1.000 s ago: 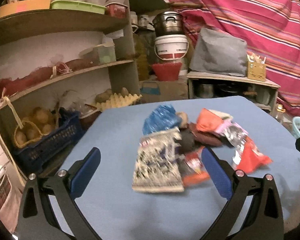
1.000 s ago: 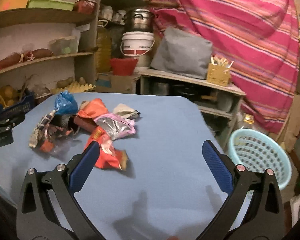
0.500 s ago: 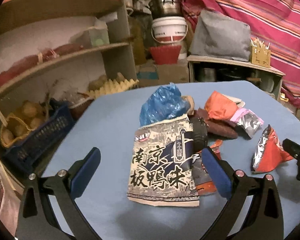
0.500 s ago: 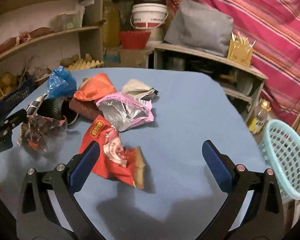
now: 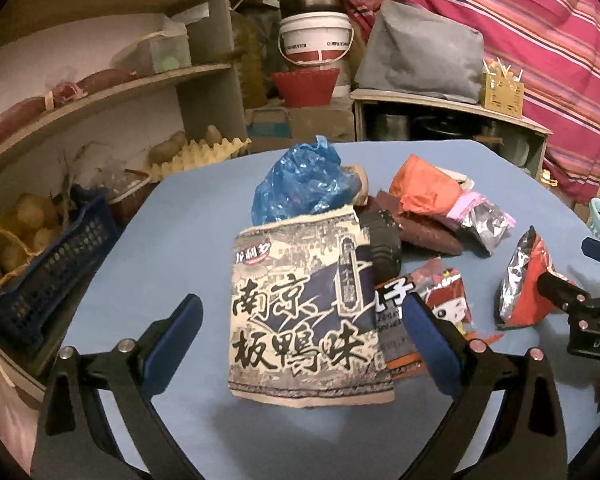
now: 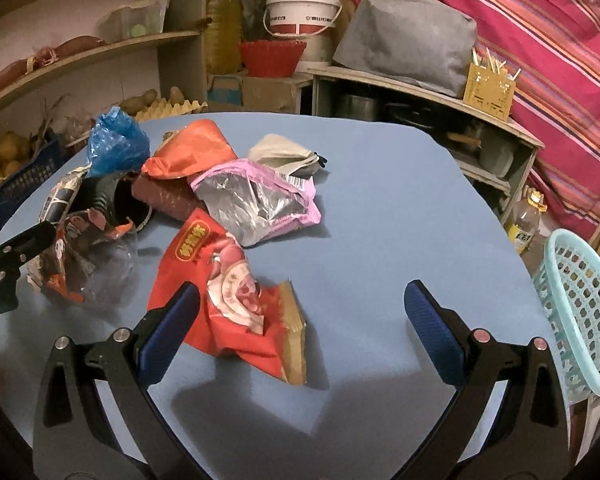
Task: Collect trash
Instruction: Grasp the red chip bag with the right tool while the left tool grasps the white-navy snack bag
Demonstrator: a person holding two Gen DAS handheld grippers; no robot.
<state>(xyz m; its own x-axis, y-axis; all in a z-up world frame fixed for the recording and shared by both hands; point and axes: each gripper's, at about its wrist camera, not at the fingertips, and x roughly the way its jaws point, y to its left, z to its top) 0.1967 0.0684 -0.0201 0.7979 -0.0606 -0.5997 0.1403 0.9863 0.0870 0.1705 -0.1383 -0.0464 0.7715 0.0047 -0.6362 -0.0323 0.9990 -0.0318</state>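
A flat beige-and-navy printed snack packet point(image 5: 306, 320) lies at the near edge of the wrapper pile on the blue table point(image 5: 172, 232). The left gripper point(image 5: 302, 340) straddles it, jaws closing but not yet pressing. The right gripper point(image 6: 300, 332), jaws apart, hangs over a crumpled red foil wrapper point(image 6: 224, 292), probably targeting it. The pale-green mesh basket point(image 6: 580, 312) waits beside the table.
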